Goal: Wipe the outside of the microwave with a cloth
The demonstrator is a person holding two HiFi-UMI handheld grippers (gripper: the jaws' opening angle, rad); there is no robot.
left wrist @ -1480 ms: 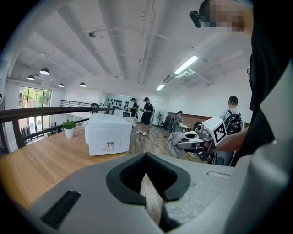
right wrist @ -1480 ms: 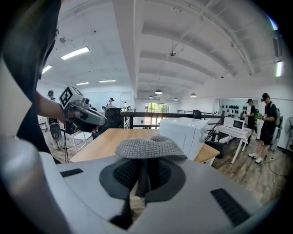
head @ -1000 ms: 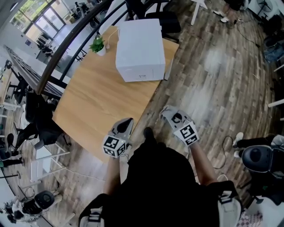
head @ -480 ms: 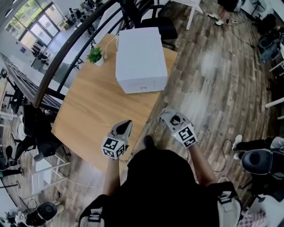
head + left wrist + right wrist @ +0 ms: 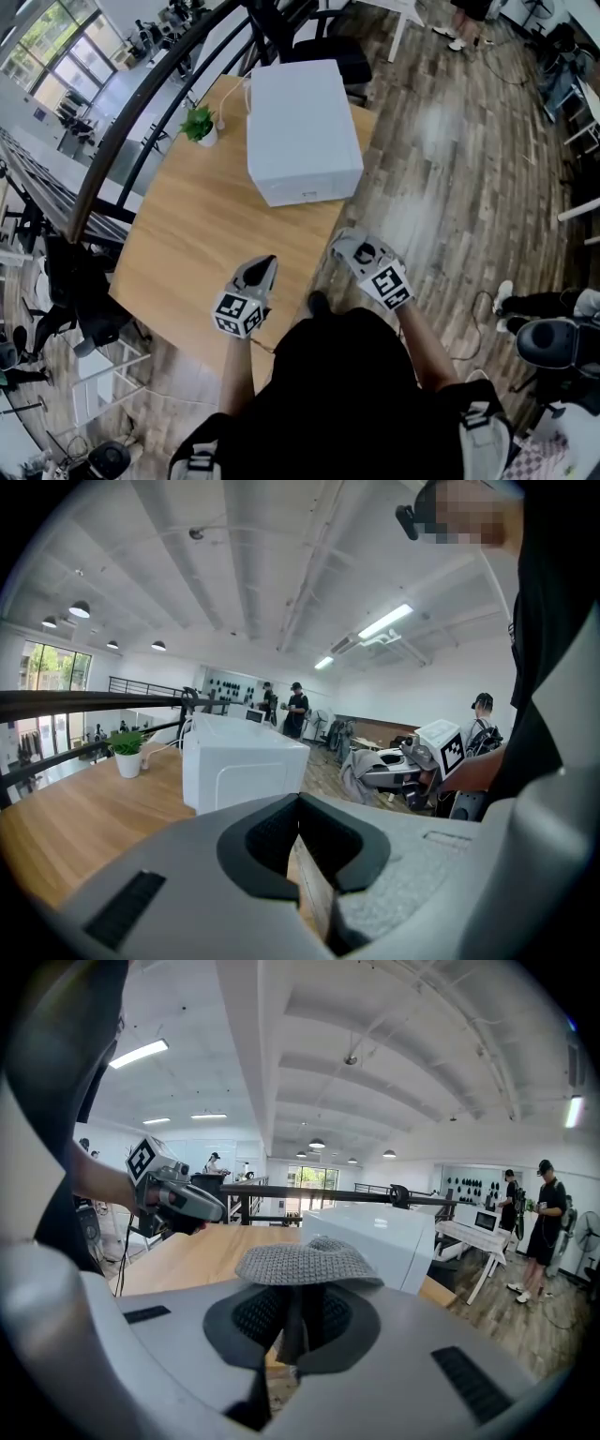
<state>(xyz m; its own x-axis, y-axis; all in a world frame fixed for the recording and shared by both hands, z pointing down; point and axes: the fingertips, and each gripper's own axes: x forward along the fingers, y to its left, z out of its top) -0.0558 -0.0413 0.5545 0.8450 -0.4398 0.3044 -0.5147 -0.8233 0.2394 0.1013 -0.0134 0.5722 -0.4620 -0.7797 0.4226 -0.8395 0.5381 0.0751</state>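
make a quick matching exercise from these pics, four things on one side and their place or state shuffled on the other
1 microwave
2 plant
3 cloth
4 left gripper

a held in the right gripper
b jaws together, nothing in them
c white, at the table's far end
d green, in a small white pot

Pairs: 1-c, 2-d, 3-a, 4-b

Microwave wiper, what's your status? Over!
Right claw shut on cloth. Left claw shut, empty. Microwave on table, untouched, path clear.
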